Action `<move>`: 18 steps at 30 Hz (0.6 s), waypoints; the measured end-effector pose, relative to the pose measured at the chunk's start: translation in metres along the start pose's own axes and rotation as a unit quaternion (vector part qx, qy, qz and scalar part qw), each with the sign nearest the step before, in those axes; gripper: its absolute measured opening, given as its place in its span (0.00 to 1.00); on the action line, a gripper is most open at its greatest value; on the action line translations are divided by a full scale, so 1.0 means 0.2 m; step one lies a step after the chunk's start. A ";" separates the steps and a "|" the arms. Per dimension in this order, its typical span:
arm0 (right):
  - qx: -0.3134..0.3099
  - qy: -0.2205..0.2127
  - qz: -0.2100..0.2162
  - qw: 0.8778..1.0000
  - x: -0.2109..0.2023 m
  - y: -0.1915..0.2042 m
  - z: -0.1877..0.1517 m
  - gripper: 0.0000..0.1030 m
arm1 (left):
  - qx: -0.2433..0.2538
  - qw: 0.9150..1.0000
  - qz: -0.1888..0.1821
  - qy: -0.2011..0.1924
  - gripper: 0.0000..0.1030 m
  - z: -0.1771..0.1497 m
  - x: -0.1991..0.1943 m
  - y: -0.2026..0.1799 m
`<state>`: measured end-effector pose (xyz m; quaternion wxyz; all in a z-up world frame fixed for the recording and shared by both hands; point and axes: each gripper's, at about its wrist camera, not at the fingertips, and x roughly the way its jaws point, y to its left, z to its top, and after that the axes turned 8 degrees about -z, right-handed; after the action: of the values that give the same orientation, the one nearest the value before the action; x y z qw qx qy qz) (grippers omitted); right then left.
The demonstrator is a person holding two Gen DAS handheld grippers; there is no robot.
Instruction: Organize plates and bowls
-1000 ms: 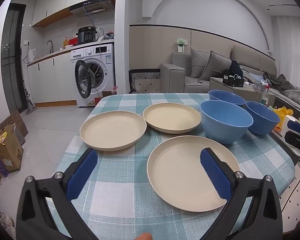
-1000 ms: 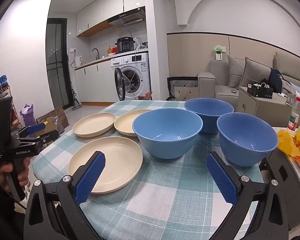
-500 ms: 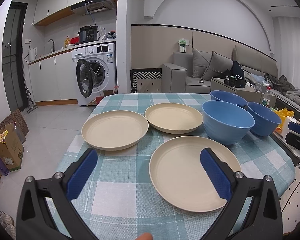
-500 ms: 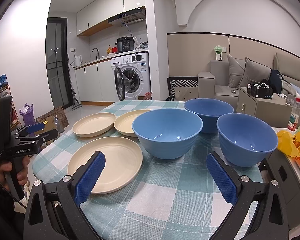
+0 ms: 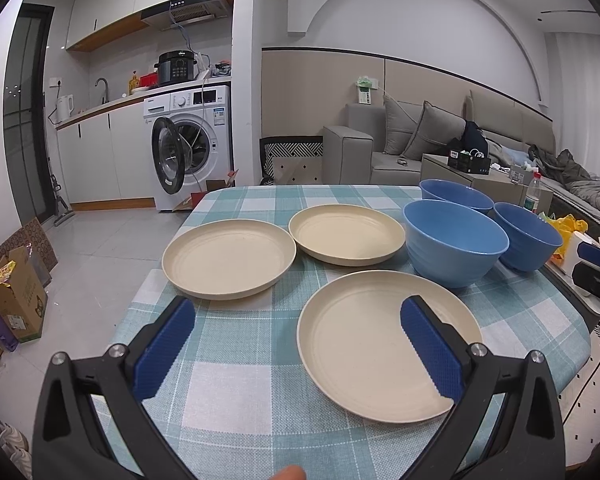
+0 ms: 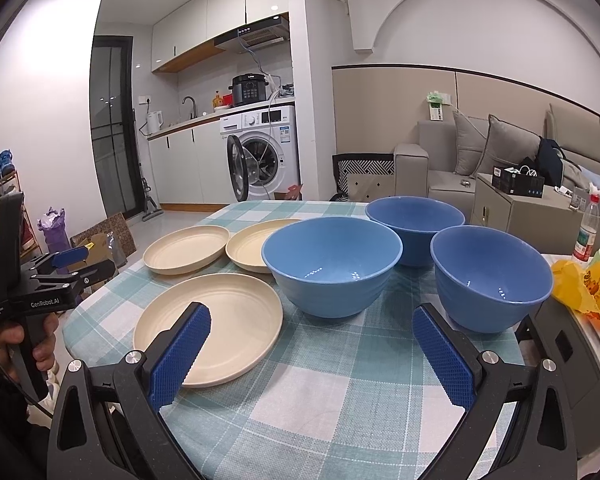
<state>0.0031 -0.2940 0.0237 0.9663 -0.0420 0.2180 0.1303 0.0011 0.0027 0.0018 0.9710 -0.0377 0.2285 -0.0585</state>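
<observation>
Three cream plates lie on the checked tablecloth: a near plate (image 5: 388, 344) (image 6: 216, 324), a far left plate (image 5: 228, 258) (image 6: 186, 249) and a far middle plate (image 5: 346, 234) (image 6: 248, 249). To their right stand three blue bowls: a front bowl (image 5: 454, 242) (image 6: 332, 266), a back bowl (image 5: 456, 194) (image 6: 416, 222) and a right bowl (image 5: 528, 240) (image 6: 490, 278). My left gripper (image 5: 298, 322) hovers open over the near edge, its right finger above the near plate. My right gripper (image 6: 312, 328) is open too, held in front of the front bowl. Neither holds anything.
A yellow bag (image 6: 584, 284) and a plastic bottle (image 6: 586, 234) sit off the table's right side. The person's hand (image 6: 24, 340) grips the left tool at the table's left edge. Beyond are a washing machine (image 5: 192, 144), a sofa (image 5: 420, 140) and a cardboard box (image 5: 18, 296) on the floor.
The left wrist view has drifted slightly left, so the plates sit a little further right in it. The right gripper has barely moved. Both stay open.
</observation>
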 end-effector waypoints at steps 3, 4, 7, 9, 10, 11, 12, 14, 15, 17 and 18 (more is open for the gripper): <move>0.000 0.000 -0.001 1.000 0.00 0.00 0.00 1.00 | 0.000 1.000 0.000 0.000 1.00 0.00 0.00 0.00; 0.001 0.000 0.000 1.000 -0.01 -0.01 0.00 1.00 | 0.000 1.000 0.000 0.000 1.00 0.00 0.00 0.00; 0.003 -0.001 -0.001 1.000 -0.01 -0.02 0.00 1.00 | 0.000 1.000 0.000 0.000 1.00 0.00 0.00 0.00; 0.002 0.000 -0.002 1.000 -0.01 -0.02 0.01 1.00 | 0.000 1.000 0.000 0.000 1.00 0.00 0.00 0.00; 0.002 0.000 -0.001 1.000 -0.01 -0.02 0.01 1.00 | 0.000 1.000 0.000 0.000 1.00 0.00 0.00 0.00; 0.002 0.000 -0.001 1.000 -0.01 -0.02 0.00 1.00 | 0.000 1.000 0.000 0.000 1.00 0.00 0.00 0.00; 0.002 0.000 -0.002 1.000 -0.01 -0.02 0.00 1.00 | 0.000 1.000 0.000 0.000 1.00 0.00 0.00 0.00; 0.002 0.000 -0.003 1.000 -0.01 -0.03 0.01 1.00 | 0.000 1.000 0.000 0.000 1.00 0.00 0.00 0.00; 0.002 0.000 -0.002 1.000 -0.01 -0.03 0.01 1.00 | 0.000 1.000 0.000 0.000 1.00 0.00 0.00 0.00; 0.002 0.001 -0.003 1.000 -0.01 -0.03 0.01 1.00 | 0.000 1.000 0.000 0.000 1.00 0.00 0.00 0.00; 0.002 0.000 -0.003 1.000 -0.01 -0.03 0.01 1.00 | 0.000 1.000 0.000 -0.001 1.00 0.00 0.00 0.00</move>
<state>0.0039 -0.2991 0.0262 0.9667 -0.0405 0.2184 0.1271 0.0010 0.0026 0.0017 0.9712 -0.0374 0.2279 -0.0587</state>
